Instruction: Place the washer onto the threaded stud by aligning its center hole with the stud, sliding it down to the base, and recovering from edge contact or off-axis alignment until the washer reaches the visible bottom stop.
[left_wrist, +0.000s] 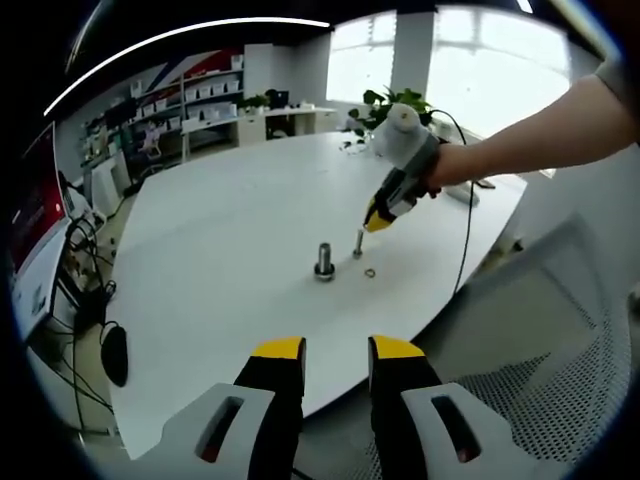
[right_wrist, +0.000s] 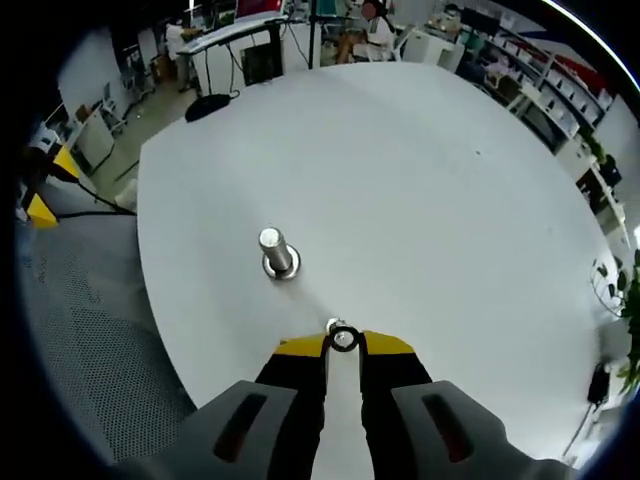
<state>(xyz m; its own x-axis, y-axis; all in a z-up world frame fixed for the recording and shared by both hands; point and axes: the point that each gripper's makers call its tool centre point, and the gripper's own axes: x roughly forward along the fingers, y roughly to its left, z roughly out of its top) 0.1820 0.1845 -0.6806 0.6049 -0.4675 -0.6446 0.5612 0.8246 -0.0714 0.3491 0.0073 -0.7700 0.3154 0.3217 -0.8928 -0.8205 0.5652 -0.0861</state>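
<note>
White table (left_wrist: 220, 230), shelves (left_wrist: 190, 100), bright windows (left_wrist: 500, 70)

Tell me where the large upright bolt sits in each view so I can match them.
Left gripper view: the large bolt stands near picture centre on the white table, just left of the thin stud.
Right gripper view: the large bolt is left of centre, up-left of the thin stud.
Shared landmark: the thin stud.

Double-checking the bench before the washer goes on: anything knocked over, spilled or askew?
Nothing stands out. Two studs stand upright on the white table, a loose washer lies flat beside them, and the right gripper holds another washer.
</note>
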